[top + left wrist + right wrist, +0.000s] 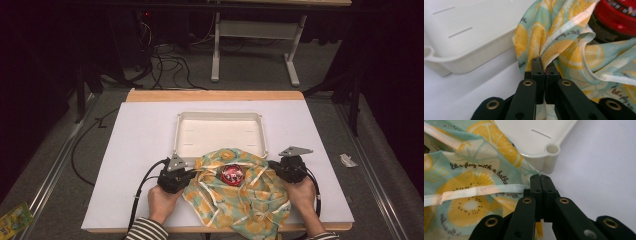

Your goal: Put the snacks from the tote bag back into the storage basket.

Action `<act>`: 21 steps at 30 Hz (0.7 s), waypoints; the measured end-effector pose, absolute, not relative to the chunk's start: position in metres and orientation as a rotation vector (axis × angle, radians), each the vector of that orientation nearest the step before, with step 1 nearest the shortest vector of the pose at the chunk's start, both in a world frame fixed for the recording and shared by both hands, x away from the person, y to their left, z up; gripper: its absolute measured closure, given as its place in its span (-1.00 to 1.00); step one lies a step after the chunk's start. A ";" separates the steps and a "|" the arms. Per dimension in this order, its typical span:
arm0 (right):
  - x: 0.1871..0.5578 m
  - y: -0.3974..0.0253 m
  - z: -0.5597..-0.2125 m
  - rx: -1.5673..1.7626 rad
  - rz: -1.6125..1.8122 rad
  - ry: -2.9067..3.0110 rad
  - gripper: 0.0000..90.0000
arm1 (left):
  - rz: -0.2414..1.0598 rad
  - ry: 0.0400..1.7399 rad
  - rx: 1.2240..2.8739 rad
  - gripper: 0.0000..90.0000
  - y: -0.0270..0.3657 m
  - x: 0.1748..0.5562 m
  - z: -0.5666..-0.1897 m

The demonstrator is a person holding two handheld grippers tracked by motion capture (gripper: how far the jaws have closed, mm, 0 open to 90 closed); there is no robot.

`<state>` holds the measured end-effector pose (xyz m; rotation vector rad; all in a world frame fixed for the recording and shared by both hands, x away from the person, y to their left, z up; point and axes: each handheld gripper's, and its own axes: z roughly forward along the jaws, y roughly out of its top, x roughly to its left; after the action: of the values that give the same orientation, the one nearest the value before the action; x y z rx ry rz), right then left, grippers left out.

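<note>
Both hands hold black grippers — the left gripper (192, 173) and right gripper (272, 165) each carry a grey three-cornered plate, trail black cables, and show brass-ringed screw holes along their jaws. The sleeves (146, 230) are striped — dark and white.

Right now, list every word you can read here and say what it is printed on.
"let's play with a bathe": cloth, black script, right gripper view.
"let's play": cloth, partly cut off at the frame edge, left gripper view.
Script along the cloth's hem: too blurred to read.
White print on the red lid: too blurred to read.
Packet on the floor: too small to read.
</note>
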<state>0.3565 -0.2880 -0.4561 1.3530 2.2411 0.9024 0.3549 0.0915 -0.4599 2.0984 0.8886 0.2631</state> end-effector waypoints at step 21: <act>0.335 -0.296 -0.450 1.347 0.933 2.174 0.44 | 0.231 0.867 2.139 0.98 0.091 0.348 -0.468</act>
<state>0.3349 -0.2956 -0.4497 1.3468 2.1739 0.9329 0.3479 0.0912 -0.4677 2.1390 0.8670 0.2309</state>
